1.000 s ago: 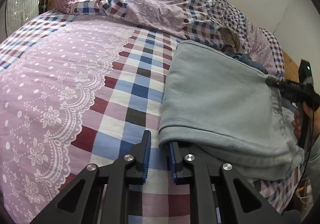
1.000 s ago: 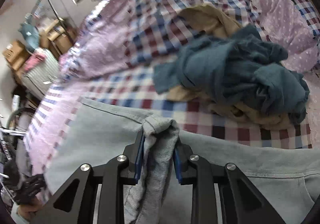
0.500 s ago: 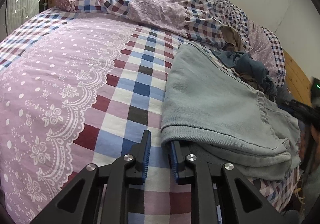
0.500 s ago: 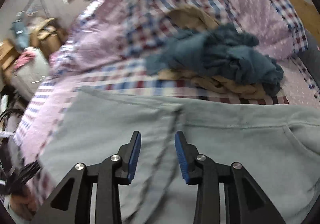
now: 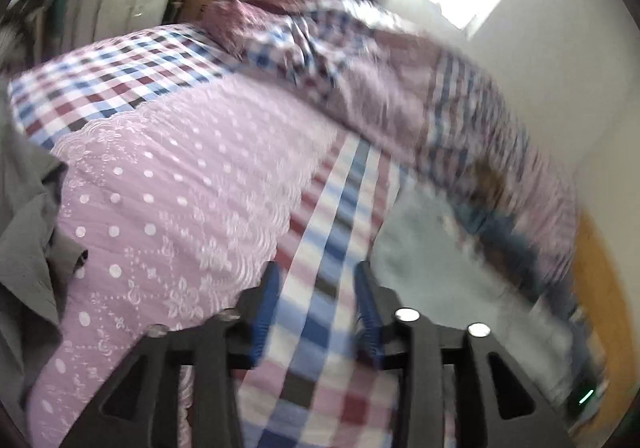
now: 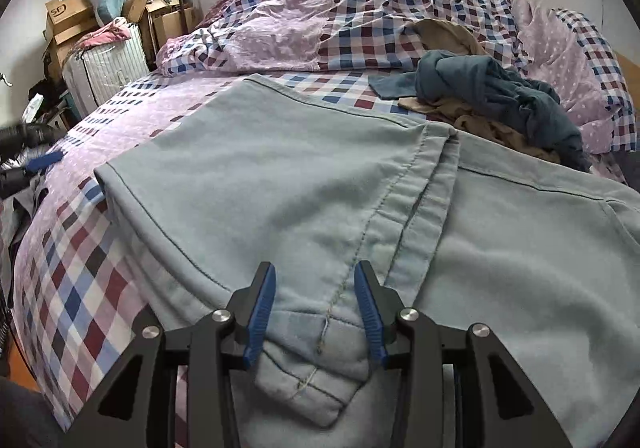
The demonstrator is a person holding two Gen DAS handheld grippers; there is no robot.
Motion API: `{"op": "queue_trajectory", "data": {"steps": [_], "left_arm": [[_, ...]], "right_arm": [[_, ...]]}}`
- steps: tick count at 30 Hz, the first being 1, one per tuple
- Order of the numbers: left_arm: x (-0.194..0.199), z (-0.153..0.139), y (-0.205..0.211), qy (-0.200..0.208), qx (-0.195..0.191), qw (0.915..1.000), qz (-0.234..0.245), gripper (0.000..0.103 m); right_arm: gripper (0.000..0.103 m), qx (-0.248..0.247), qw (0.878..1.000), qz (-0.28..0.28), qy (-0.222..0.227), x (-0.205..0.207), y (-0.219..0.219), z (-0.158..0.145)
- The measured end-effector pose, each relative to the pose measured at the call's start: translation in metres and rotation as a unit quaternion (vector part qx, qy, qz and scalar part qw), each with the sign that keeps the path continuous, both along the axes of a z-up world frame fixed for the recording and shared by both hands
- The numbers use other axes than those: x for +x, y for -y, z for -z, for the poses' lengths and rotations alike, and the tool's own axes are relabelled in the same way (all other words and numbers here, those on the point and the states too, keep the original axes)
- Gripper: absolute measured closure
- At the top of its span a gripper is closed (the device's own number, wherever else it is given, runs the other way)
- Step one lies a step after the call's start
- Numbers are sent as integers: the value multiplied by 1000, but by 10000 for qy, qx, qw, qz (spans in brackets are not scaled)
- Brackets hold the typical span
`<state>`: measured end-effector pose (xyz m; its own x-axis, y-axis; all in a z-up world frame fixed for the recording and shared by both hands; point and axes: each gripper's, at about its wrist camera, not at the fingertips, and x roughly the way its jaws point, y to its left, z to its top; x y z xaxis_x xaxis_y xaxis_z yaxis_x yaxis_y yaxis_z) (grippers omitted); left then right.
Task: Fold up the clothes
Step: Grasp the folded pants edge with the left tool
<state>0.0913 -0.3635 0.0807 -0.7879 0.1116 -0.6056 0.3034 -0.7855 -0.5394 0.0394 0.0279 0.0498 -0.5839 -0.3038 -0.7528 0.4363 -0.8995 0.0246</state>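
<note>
Light blue-grey trousers (image 6: 304,184) lie folded over on the checked bedspread (image 6: 80,280), filling most of the right wrist view. My right gripper (image 6: 315,288) is open and empty just above the folded hem. My left gripper (image 5: 316,288) is open and empty over the bedspread (image 5: 184,184), left of the trousers (image 5: 436,272). The left wrist view is motion-blurred. The left gripper also shows at the left edge of the right wrist view (image 6: 36,164).
A dark teal garment (image 6: 492,92) and a tan garment (image 6: 476,124) lie heaped at the back right of the bed. A rumpled duvet (image 6: 320,20) lies along the head. A suitcase (image 6: 108,68) and cardboard boxes (image 6: 68,20) stand beyond the bed. Grey cloth (image 5: 24,232) hangs at left.
My right gripper let go of the trouser fabric and opened; the cloth now lies flat. My left gripper opened, pulled off the trouser edge and swung left.
</note>
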Motion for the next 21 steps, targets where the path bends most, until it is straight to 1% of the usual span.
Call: {"op": "queue_trajectory", "data": {"steps": [3, 5, 7, 9, 10, 12, 13, 14, 15, 16, 19, 21], "left_arm": [[-14, 2, -12, -229, 225, 9992, 241, 51], [-28, 5, -31, -218, 143, 9983, 517, 51], [-43, 8, -52, -130, -32, 9964, 838, 51], [-56, 17, -76, 124, -377, 9934, 1079, 51], [-61, 24, -85, 330, -586, 9914, 1122, 51], [-67, 38, -93, 693, -1087, 9871, 954, 51], [-69, 45, -93, 871, -1200, 9850, 886, 49], [-71, 53, -90, 987, -1108, 9849, 891, 48], [-71, 57, -86, 924, -962, 9872, 868, 48], [-71, 57, -84, 899, -904, 9881, 862, 48], [-73, 57, -88, 926, -1045, 9866, 839, 48], [-74, 56, -87, 921, -1015, 9876, 765, 48]], "right_arm": [[60, -108, 9999, 22, -45, 1, -3, 2], [60, -180, 9998, 25, -73, 1, -5, 4], [60, -198, 9997, 9, -107, 2, -6, 5], [60, -197, 9997, -22, -163, 4, -6, 6], [60, -200, 9996, -29, -181, 4, -6, 6], [60, -207, 9995, -41, -213, 5, -6, 7], [60, -218, 9995, -47, -217, 5, -6, 7], [60, -231, 9995, -53, -217, 5, -7, 8], [60, -236, 9995, -59, -219, 5, -7, 8], [60, -238, 9995, -66, -220, 5, -7, 8], [60, -247, 9994, -84, -225, 6, -8, 8], [60, -253, 9994, -96, -228, 6, -8, 8]]}}
